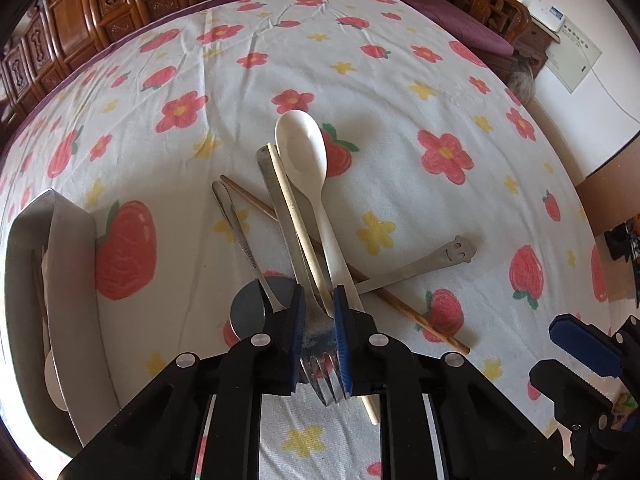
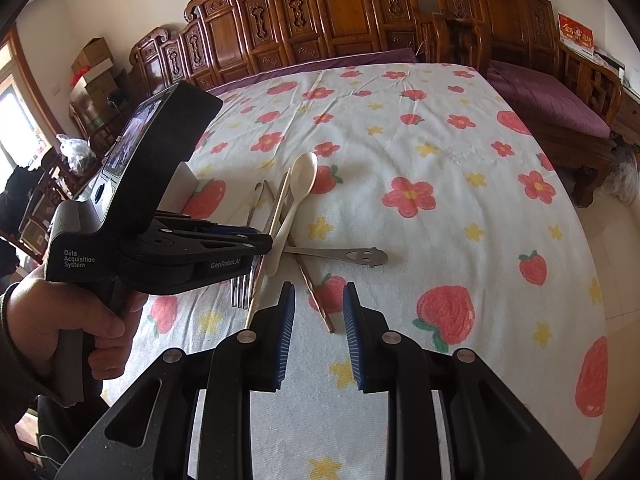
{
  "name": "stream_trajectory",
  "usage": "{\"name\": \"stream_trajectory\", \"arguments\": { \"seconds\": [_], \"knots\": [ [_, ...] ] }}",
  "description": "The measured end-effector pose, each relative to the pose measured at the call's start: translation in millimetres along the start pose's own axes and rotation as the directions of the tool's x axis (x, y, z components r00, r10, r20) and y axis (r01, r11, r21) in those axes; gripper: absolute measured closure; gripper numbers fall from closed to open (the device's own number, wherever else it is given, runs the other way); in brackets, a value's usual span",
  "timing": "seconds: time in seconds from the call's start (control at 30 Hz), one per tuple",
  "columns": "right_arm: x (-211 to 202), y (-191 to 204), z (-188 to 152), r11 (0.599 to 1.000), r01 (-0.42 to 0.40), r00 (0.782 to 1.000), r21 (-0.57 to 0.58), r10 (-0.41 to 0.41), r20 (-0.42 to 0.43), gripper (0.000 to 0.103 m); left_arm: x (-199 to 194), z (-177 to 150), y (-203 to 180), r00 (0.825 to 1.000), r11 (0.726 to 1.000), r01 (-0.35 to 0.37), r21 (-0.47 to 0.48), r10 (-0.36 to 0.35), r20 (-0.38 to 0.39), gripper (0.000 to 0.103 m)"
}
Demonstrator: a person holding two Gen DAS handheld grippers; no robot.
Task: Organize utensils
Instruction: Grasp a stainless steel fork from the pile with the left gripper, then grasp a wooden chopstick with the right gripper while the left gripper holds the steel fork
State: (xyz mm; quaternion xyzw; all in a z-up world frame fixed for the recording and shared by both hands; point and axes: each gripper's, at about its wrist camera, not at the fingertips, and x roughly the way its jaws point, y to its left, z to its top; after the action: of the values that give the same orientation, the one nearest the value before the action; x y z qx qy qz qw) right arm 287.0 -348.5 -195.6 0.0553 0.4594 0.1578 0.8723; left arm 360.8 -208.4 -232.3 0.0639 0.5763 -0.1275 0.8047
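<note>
In the left wrist view my left gripper [image 1: 319, 294] points down onto a heap of utensils, and its blue pads are closed on the neck of a metal fork [image 1: 325, 376]. The fork's tines stick out towards the camera. A pale chopstick [image 1: 294, 216] runs beside the fork and under the right pad. In the heap also lie a white spoon [image 1: 304, 152], a brown chopstick [image 1: 424, 320], a smiley-handled metal utensil [image 1: 452, 254] and a metal spoon [image 1: 256, 308]. My right gripper [image 2: 319, 286] hovers open and empty just short of the heap, with the brown chopstick [image 2: 320, 304] lying beyond its fingers.
A grey tray [image 1: 68, 240] at the left edge holds chopsticks and a white spoon. The strawberry and flower cloth [image 1: 400, 80] covers the whole table. Carved wooden seats [image 2: 340, 12] with purple cushions ring the far side. A person's hand [image 2: 52, 320] holds the left gripper's handle.
</note>
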Motion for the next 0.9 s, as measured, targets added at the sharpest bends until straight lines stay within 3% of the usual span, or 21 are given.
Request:
{"name": "stream_trajectory", "arguments": {
  "seconds": [0.07,0.17,0.43,0.57,0.8,0.9],
  "knots": [
    [0,-1,0,1.0,0.003,1.0,-0.001,-0.003,0.0,0.076,0,-2,1,1.0,1.0,0.016,0.0,-0.016,-0.006,0.103],
    [0,-1,-1,1.0,0.004,1.0,0.001,-0.004,0.0,0.076,-1,-5,-3,1.0,0.999,-0.011,0.033,0.011,-0.001,0.103],
    [1,-1,-1,1.0,0.005,1.0,-0.003,-0.005,-0.004,0.076,-1,-4,-1,0.999,0.999,-0.002,0.036,0.003,-0.035,0.103],
    [1,-2,-1,1.0,0.004,1.0,-0.001,-0.004,-0.002,0.076,-1,-3,-1,0.999,0.999,-0.013,0.041,0.015,-0.051,0.094],
    [3,-1,-1,1.0,0.002,1.0,-0.002,-0.002,-0.007,0.076,3,-3,-5,0.996,0.997,-0.021,0.078,0.027,-0.084,0.092],
    [2,0,0,1.0,0.003,1.0,-0.006,-0.003,-0.006,0.076,9,-1,-5,0.995,0.997,-0.025,0.068,0.032,-0.097,0.085]
  ]
}}
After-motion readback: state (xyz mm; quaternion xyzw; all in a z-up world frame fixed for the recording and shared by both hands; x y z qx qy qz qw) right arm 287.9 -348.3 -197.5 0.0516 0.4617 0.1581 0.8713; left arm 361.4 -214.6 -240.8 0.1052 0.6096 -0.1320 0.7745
